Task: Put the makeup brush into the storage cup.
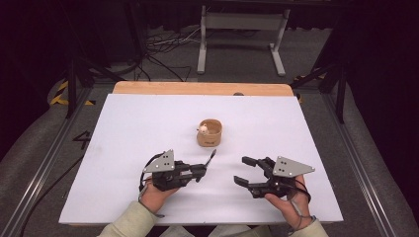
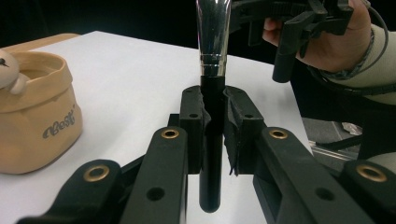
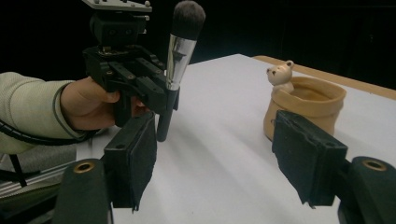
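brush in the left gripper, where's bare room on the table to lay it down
Bare white table runs left of the tan holder, and right of it too. Tightest is between the left gripper, clamping the brush, and the open right gripper.

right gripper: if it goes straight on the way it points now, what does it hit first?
Probably nothing at once: the right gripper has open fingers looking along bare white table. The left gripper holding the makeup brush lies to one side, the tan pot to the other. Depth is unclear.
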Action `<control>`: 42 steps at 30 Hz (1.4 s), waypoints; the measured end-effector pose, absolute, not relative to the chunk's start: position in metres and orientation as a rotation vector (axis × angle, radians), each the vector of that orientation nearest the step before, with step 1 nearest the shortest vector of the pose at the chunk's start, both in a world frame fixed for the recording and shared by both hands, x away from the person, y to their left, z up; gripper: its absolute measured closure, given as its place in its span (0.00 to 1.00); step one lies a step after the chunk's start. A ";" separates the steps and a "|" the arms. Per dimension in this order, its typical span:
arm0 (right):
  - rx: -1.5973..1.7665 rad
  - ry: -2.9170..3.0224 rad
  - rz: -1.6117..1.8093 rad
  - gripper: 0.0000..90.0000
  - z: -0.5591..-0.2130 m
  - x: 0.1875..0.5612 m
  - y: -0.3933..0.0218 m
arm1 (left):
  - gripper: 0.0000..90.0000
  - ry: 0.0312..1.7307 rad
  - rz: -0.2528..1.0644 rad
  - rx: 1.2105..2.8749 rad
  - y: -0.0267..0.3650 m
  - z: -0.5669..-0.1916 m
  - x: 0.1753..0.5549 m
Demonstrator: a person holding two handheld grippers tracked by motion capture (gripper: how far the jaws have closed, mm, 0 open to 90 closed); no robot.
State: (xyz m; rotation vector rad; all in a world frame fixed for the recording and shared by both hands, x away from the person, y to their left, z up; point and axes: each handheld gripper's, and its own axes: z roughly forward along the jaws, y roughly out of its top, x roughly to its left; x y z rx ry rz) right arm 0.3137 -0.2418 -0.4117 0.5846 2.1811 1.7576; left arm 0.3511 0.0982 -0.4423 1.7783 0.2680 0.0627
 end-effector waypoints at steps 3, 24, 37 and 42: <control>0.542 2.209 1.783 0.37 -0.408 0.318 -0.228 | 0.88 0.259 0.058 1.778 0.097 -0.442 0.350; 0.534 2.243 1.915 0.60 -0.403 0.334 -0.185 | 0.88 0.235 0.067 1.788 0.093 -0.441 0.345; 0.557 2.276 1.987 0.76 -0.406 0.338 -0.176 | 0.88 0.212 0.075 1.794 0.091 -0.441 0.343; 0.560 2.278 1.984 0.80 -0.405 0.339 -0.177 | 0.88 0.212 0.071 1.790 0.091 -0.441 0.343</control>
